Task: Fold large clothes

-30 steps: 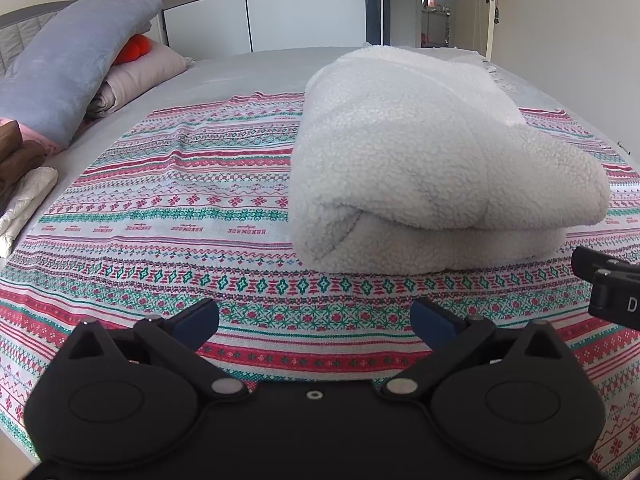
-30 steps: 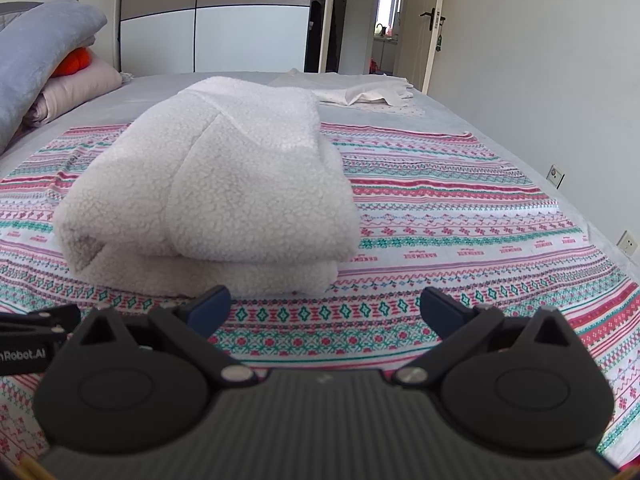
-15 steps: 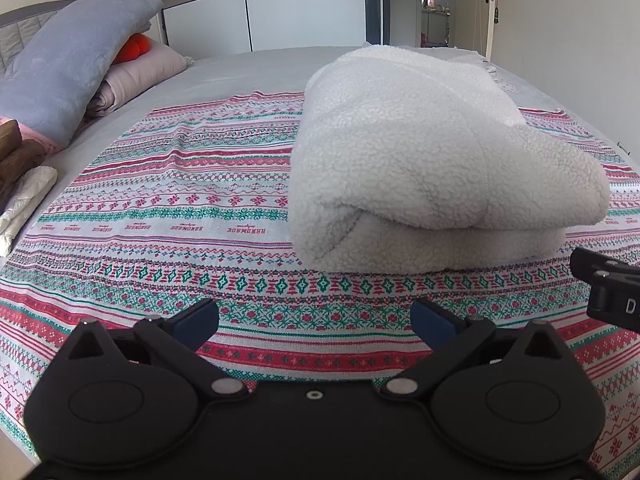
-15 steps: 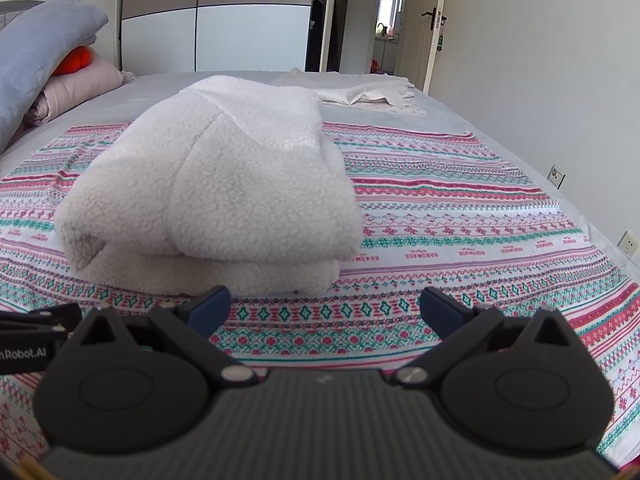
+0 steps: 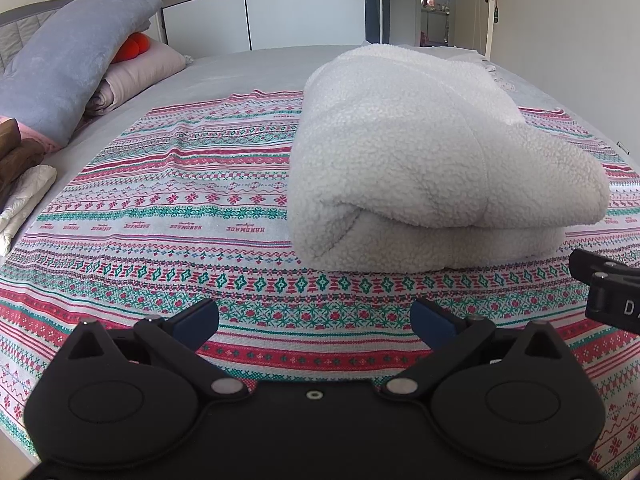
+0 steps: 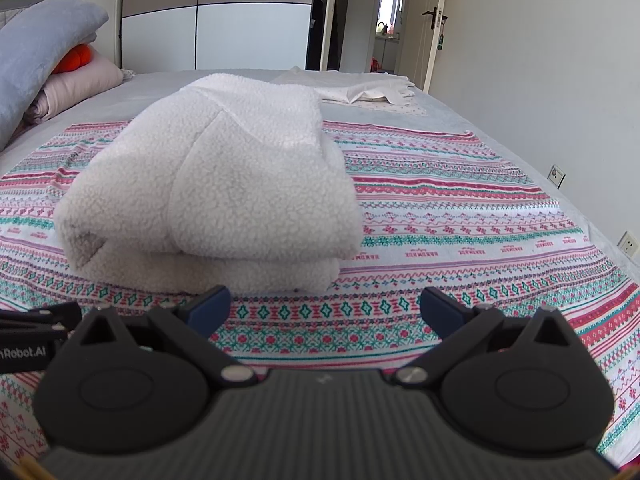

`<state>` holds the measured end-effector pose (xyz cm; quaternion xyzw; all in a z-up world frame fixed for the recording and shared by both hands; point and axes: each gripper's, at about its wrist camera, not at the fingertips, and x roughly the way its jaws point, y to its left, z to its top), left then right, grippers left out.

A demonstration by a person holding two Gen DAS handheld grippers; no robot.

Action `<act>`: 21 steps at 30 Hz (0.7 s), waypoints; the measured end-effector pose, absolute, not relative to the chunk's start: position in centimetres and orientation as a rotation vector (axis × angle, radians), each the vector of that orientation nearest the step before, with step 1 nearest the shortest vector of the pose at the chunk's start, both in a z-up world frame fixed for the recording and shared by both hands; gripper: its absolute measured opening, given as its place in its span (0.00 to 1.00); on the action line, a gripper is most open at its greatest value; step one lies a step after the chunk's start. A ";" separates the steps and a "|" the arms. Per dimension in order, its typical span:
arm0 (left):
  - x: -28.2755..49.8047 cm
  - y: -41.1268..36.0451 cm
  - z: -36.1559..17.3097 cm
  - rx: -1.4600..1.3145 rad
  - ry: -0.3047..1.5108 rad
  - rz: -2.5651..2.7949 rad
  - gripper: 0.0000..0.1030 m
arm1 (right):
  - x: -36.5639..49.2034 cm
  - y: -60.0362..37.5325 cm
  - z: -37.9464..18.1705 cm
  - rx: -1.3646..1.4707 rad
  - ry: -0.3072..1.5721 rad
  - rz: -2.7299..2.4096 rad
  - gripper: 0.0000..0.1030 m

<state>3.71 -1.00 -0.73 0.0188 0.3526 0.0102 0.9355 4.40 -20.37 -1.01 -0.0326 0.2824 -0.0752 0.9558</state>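
A white fleece garment (image 5: 432,160) lies folded in a thick bundle on the striped patterned cloth (image 5: 180,208) that covers the bed. In the right wrist view the same fleece garment (image 6: 224,188) sits ahead and to the left on the patterned cloth (image 6: 460,216). My left gripper (image 5: 314,316) hovers over the cloth short of the bundle, open, with nothing between its blue-tipped fingers. My right gripper (image 6: 324,306) is open too, close to the bundle's near edge without touching it. Each view catches part of the other gripper at its edge.
A grey-blue blanket (image 5: 68,64), pink bedding (image 5: 140,68) and an orange item (image 5: 134,46) pile at the bed's head on the left. Brown and white clothes (image 5: 20,176) lie at the left edge. A cream cloth (image 6: 368,94) lies far back. A wall (image 6: 560,80) runs along the right.
Almost nothing has changed. Both grippers stay open, and the folded fleece garment lies where it was.
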 end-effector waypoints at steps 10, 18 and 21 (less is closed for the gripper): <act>3.7 -1.0 -0.8 0.036 0.725 0.018 1.00 | 4.3 -20.4 -1.3 -0.069 0.579 -0.150 1.00; 3.7 -1.0 -0.8 0.036 0.726 0.016 1.00 | 4.3 -20.4 -1.3 -0.070 0.580 -0.150 1.00; 3.7 -1.0 -0.8 0.036 0.726 0.016 1.00 | 4.3 -20.4 -1.3 -0.070 0.581 -0.149 1.00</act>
